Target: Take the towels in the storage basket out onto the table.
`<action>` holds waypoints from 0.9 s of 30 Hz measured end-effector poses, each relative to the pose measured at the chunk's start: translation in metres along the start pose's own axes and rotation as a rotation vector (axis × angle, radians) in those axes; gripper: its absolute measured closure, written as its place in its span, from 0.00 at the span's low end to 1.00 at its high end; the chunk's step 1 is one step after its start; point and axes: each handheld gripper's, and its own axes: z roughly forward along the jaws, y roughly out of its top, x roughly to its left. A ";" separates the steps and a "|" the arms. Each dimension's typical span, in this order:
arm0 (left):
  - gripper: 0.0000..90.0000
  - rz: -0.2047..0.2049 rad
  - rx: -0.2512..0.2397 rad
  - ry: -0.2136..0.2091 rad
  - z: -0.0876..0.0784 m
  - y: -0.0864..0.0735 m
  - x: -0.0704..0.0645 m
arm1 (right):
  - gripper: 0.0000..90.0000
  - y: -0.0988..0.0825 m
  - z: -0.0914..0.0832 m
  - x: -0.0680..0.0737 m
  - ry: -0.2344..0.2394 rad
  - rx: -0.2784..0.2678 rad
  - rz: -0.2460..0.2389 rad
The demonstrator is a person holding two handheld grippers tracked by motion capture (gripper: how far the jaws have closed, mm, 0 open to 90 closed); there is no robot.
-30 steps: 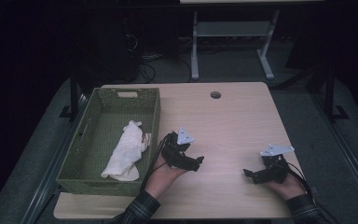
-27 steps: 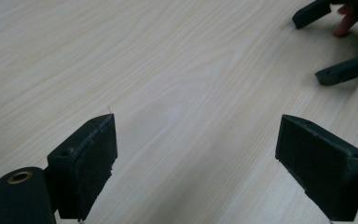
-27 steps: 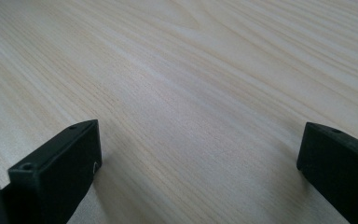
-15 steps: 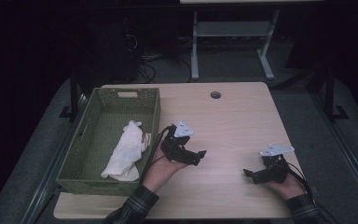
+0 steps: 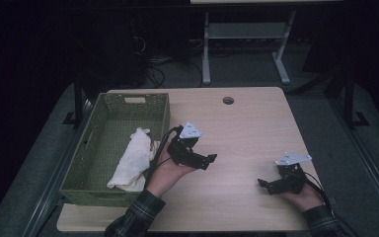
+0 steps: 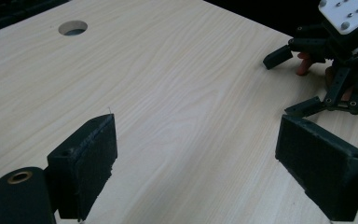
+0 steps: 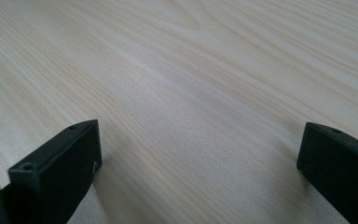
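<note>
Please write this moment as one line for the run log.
left gripper: open, empty, above table | right gripper: open, empty, low over table | white crumpled cloth: lying inside green woven basket | light wooden table

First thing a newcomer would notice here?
Probably the green basket at the table's left edge, with a white cloth lying crumpled inside it. Next, the two black grippers over bare wood: the left gripper just right of the basket, the right gripper near the front right corner, both with jaws open and empty.
</note>
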 end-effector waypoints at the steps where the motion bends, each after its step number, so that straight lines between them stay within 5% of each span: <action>1: 0.13 -0.004 -0.002 -0.002 -0.001 0.000 0.001 | 0.00 0.000 0.000 0.000 0.000 0.000 0.000; 17: 0.13 -0.037 -0.026 -0.004 -0.027 0.001 0.020 | 0.00 0.000 0.000 0.000 0.000 0.002 0.000; 27: 0.13 -0.036 0.001 0.000 -0.043 -0.002 0.032 | 0.00 0.000 0.000 0.000 0.000 0.003 0.000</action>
